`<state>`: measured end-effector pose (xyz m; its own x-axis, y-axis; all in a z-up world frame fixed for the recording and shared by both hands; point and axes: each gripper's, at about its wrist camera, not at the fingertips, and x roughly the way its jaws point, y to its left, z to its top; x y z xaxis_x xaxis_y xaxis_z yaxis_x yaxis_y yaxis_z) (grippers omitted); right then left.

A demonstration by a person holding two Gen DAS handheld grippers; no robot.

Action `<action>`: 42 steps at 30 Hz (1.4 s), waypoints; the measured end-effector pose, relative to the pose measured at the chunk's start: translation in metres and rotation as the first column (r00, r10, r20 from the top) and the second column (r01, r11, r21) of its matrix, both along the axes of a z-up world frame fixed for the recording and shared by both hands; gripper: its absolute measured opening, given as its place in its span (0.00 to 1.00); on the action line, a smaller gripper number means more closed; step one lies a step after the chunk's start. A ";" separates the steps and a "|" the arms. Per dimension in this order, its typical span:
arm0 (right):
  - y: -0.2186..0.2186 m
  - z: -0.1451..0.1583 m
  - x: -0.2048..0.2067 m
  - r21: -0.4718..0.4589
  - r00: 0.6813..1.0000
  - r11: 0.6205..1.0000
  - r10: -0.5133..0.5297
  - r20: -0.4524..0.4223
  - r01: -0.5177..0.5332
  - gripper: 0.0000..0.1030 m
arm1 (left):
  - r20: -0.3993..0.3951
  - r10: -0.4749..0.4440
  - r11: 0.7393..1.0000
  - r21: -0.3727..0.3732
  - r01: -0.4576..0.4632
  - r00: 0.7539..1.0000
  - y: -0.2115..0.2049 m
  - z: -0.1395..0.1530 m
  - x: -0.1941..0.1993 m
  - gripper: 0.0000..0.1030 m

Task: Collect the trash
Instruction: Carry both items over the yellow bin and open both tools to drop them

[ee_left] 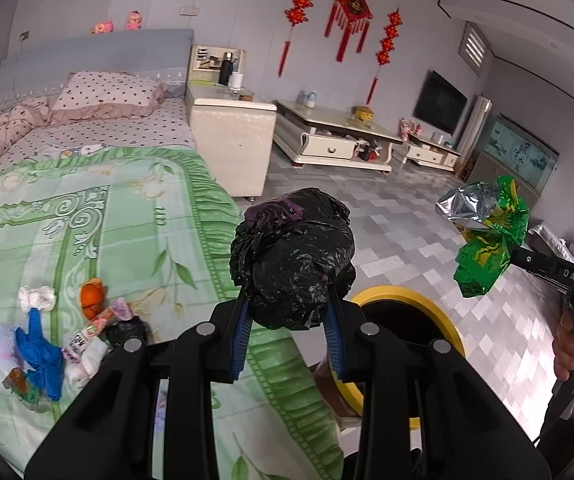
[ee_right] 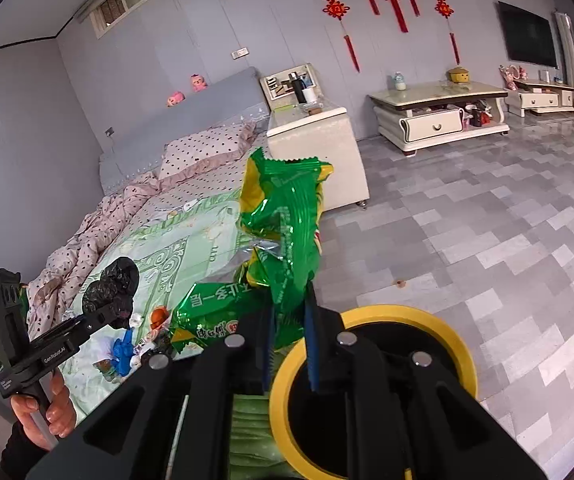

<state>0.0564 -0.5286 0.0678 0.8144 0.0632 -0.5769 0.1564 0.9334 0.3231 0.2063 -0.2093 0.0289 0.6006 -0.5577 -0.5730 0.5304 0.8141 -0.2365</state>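
Note:
My left gripper (ee_left: 291, 304) is shut on a crumpled black plastic bag (ee_left: 293, 256), held in the air over the bed's edge. My right gripper (ee_right: 291, 308) is shut on a green and yellow snack wrapper (ee_right: 287, 216) with a silver inside. Each gripper shows in the other view: the right gripper (ee_left: 507, 250) with the wrapper (ee_left: 487, 264), and the left gripper (ee_right: 113, 310) with the black bag (ee_right: 111, 284). A yellow-rimmed bin (ee_left: 427, 304) (ee_right: 391, 314) stands on the floor just below both. On the quilt lie a white tissue (ee_left: 37, 296), orange peel (ee_left: 93, 294), a blue glove (ee_left: 41, 348) and small wrappers (ee_left: 99, 324).
The bed with its green quilt (ee_left: 107, 220) fills the left side. A cream nightstand (ee_left: 231, 140) stands at its head and a low white cabinet (ee_left: 335, 132) against the far wall. Grey tiled floor (ee_right: 487, 240) stretches to the right of the bin.

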 end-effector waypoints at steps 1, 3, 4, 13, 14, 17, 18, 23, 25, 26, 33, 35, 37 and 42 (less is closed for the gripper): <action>-0.005 -0.001 -0.003 -0.003 1.000 1.000 -0.011 -0.004 0.011 0.12 | -0.001 -0.016 1.000 0.003 0.016 1.000 -0.008 -0.002 -0.002 0.30; -0.015 -0.007 -0.007 -0.003 0.999 0.999 -0.035 -0.014 0.035 0.12 | -0.009 -0.049 0.999 0.012 0.049 0.999 -0.028 -0.008 -0.002 0.30; -0.019 -0.010 -0.007 0.001 0.999 0.999 -0.043 -0.020 0.043 0.12 | -0.017 -0.067 0.998 0.017 0.067 0.998 -0.038 -0.012 -0.003 0.30; -0.052 -0.056 -0.006 0.054 0.991 0.994 -0.085 -0.103 0.091 0.12 | -0.094 -0.183 0.981 0.042 0.188 0.979 -0.113 -0.057 -0.009 0.30; -0.054 -0.060 -0.006 0.059 0.990 0.994 -0.085 -0.111 0.092 0.12 | -0.104 -0.194 0.979 0.044 0.199 0.976 -0.119 -0.063 -0.010 0.30; -0.061 -0.074 -0.006 0.071 0.986 0.993 -0.088 -0.138 0.099 0.12 | -0.128 -0.212 0.974 0.055 0.221 0.969 -0.134 -0.081 -0.015 0.31; -0.062 -0.077 -0.005 0.073 0.985 0.992 -0.090 -0.145 0.101 0.12 | -0.138 -0.215 0.973 0.057 0.224 0.967 -0.138 -0.085 -0.015 0.31; -0.070 -0.090 -0.003 0.097 0.981 0.989 -0.096 -0.170 0.114 0.15 | -0.181 -0.217 0.971 0.059 0.231 0.959 -0.150 -0.107 -0.013 0.32; -0.072 -0.092 -0.004 0.100 0.980 0.988 -0.101 -0.173 0.120 0.19 | -0.183 -0.216 0.971 0.062 0.231 0.959 -0.151 -0.110 -0.014 0.35; -0.072 -0.092 -0.004 0.103 0.979 0.987 -0.101 -0.175 0.121 0.23 | -0.182 -0.216 0.971 0.064 0.231 0.959 -0.150 -0.112 -0.011 0.38; -0.075 -0.091 -0.007 0.103 0.977 0.984 -0.128 -0.173 0.147 0.41 | -0.177 -0.199 0.975 0.059 0.212 0.964 -0.147 -0.108 -0.013 0.53; -0.076 -0.091 -0.009 0.110 0.976 0.982 -0.132 -0.175 0.153 0.50 | -0.176 -0.194 0.977 0.056 0.206 0.965 -0.143 -0.107 -0.013 0.58; -0.076 -0.092 -0.010 0.121 0.974 0.981 -0.131 -0.185 0.155 0.56 | -0.172 -0.184 0.979 0.056 0.196 0.968 -0.137 -0.106 -0.013 0.64; -0.075 -0.093 -0.013 0.130 0.969 0.978 -0.135 -0.206 0.164 0.65 | -0.166 -0.151 0.986 0.045 0.160 0.974 -0.121 -0.100 -0.011 0.68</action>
